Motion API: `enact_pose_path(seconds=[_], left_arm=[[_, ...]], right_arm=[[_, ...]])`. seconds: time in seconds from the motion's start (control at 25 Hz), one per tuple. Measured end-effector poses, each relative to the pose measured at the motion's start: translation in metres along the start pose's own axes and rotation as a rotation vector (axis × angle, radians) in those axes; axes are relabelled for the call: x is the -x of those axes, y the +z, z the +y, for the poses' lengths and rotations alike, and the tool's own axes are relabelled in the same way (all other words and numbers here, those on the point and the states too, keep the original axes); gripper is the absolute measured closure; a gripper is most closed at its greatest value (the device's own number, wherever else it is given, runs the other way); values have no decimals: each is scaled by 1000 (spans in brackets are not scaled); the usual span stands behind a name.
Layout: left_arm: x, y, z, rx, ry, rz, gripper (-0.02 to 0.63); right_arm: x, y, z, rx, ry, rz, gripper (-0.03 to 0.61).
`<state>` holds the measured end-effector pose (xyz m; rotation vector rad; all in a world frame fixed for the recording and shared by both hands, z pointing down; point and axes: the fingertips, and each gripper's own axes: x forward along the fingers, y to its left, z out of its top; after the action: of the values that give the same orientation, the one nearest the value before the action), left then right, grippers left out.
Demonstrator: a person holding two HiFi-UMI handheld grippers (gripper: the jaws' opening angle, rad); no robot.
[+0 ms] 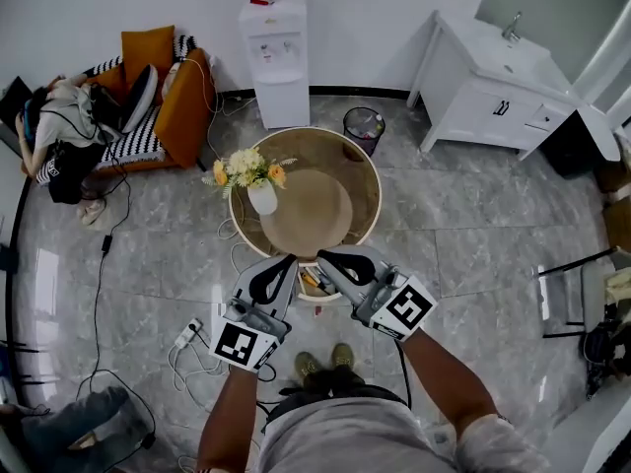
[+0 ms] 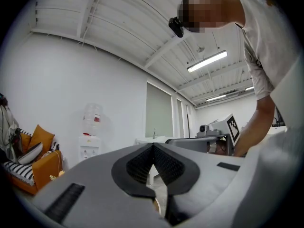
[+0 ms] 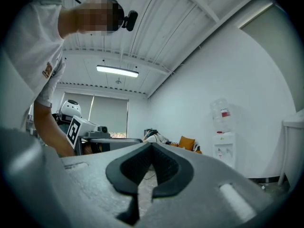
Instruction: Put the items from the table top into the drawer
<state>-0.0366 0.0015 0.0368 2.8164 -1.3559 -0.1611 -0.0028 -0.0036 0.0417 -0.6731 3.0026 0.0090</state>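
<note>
A grey marbled tile floor (image 1: 473, 235) runs out to white walls, with a round table (image 1: 371, 180) standing just ahead of my fingertips. On the table, beyond my left fingers, is a white vase of flowers (image 1: 260, 195), and a round mat (image 1: 308, 212) lies straight ahead of both sets of tips. Further out past the table are a water dispenser (image 1: 275, 57) and a small bin (image 1: 363, 126). An orange sofa (image 1: 177, 101) is far off to the left of my left fingers, and a white sink cabinet (image 1: 493, 92) far off to the right of my right ones.

I hold the left gripper (image 1: 291, 260) and the right gripper (image 1: 322, 256) side by side at the near edge of the table, both pointing level, with their tips angled in towards each other and close together. My forearms reach forward from my body, bare below short sleeves, and each marker cube sits back near my wrist.

The ribbed pads (image 2: 137, 167) of my left gripper are pressed together at the tips with nothing between them. The pads (image 3: 164, 165) of my right gripper are likewise closed on nothing.

The open drawer (image 1: 314, 286) shows below and between my two sets of fingers, holding a few small items (image 1: 310, 282) I cannot tell apart.
</note>
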Motion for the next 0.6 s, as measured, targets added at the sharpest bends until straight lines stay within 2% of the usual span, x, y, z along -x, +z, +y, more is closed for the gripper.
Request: enact_pose_path(seconds=[0.6], left_arm=[[10, 22, -44, -24, -19, -13, 614]], right_arm=[[39, 14, 30, 16, -6, 12, 578]])
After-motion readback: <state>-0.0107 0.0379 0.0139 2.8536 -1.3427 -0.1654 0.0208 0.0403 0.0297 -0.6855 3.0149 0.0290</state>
